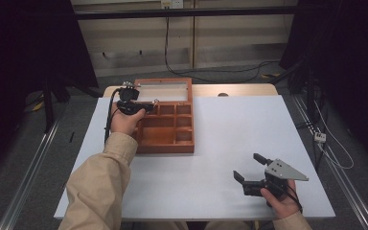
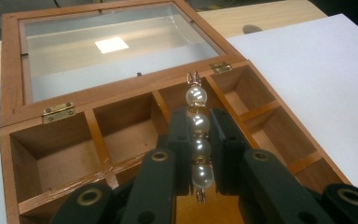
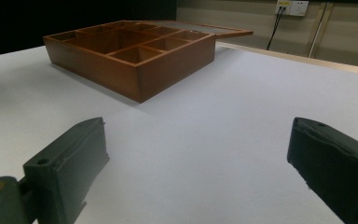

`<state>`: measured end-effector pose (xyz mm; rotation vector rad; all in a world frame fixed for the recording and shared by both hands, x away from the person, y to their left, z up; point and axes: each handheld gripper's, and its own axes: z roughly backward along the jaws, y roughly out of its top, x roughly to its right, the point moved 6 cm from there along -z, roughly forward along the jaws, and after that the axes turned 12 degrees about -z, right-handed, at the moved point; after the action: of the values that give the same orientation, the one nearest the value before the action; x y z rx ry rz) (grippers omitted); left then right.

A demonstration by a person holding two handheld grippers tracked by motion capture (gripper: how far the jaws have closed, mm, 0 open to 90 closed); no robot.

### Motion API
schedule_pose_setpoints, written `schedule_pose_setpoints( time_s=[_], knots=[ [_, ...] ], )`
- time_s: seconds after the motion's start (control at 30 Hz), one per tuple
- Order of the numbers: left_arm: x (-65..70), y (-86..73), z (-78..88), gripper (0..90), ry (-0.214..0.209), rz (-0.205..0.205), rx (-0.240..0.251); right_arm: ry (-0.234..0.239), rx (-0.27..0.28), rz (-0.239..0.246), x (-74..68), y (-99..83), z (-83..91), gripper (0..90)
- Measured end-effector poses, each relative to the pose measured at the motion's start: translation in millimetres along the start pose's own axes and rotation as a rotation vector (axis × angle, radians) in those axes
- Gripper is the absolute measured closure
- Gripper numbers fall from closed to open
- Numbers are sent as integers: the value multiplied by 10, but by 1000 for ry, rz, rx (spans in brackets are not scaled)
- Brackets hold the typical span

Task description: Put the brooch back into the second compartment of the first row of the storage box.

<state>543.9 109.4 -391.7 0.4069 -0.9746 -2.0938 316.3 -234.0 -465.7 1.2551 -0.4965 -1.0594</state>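
Glossy pearl strand [image 2: 198, 135] — lacquered wooden box [image 2: 135, 130], glass lid [image 2: 112, 46].

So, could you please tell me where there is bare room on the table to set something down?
The white table is bare from the wooden box across to its right edge, and in front of the box down to the right gripper, whose jaws are open. It is crowded at the box, where the left gripper holds a pearl string above the compartments.

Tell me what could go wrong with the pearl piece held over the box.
1. The left claw pinches the pearl piece only on the round beads, so it might slip or swing.
2. It hangs above a wooden divider of the box, so on release it may land in the wrong compartment.
3. The open glass lid lies just behind; pushing forward could knock it.
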Motion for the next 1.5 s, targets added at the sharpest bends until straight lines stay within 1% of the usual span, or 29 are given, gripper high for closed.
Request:
schedule_pose_setpoints(
  time_s=[0.07,0.1,0.3,0.33,0.43,0.57,0.6,0.73,0.87,0.9,1.03,1.13,1.27,1.33,1.47,1.5],
  knots=[
    [-9,2,-12,801,6,9,1,0,0,-1,-1,0,1,41],
    [-20,-2,-9,802,7,5,-4,0,0,-1,-1,-1,1,41],
    [-58,-16,-18,801,17,13,-9,1,0,1,-3,0,0,41],
    [-60,-12,-24,801,23,17,-2,1,0,0,-3,0,0,41],
    [-75,-11,-31,801,26,21,-2,1,0,-2,-4,2,2,41],
    [-92,-14,-46,801,27,14,-12,1,2,-3,-3,4,4,41],
    [-88,-8,-54,802,31,22,-7,1,3,-3,-2,4,5,41],
    [-97,-2,-63,801,31,13,-11,-1,6,-6,2,7,7,41],
    [-100,5,-80,801,37,22,-6,-1,4,-6,2,5,7,41],
    [-104,2,-79,801,35,16,-13,-1,4,-6,1,5,7,41],
    [-101,11,-98,801,38,23,-11,0,4,-7,1,5,5,41],
    [-104,11,-112,801,36,13,-14,0,3,-7,3,4,3,41],
    [-112,20,-114,801,34,16,-14,0,4,-6,3,5,4,41],
    [-112,28,-117,802,37,25,-6,0,4,-7,4,5,4,41],
    [-129,29,-115,801,38,19,-10,0,4,-6,4,4,4,41],
    [-127,32,-121,801,41,28,-5,0,5,-8,3,5,4,41]
  ],
)
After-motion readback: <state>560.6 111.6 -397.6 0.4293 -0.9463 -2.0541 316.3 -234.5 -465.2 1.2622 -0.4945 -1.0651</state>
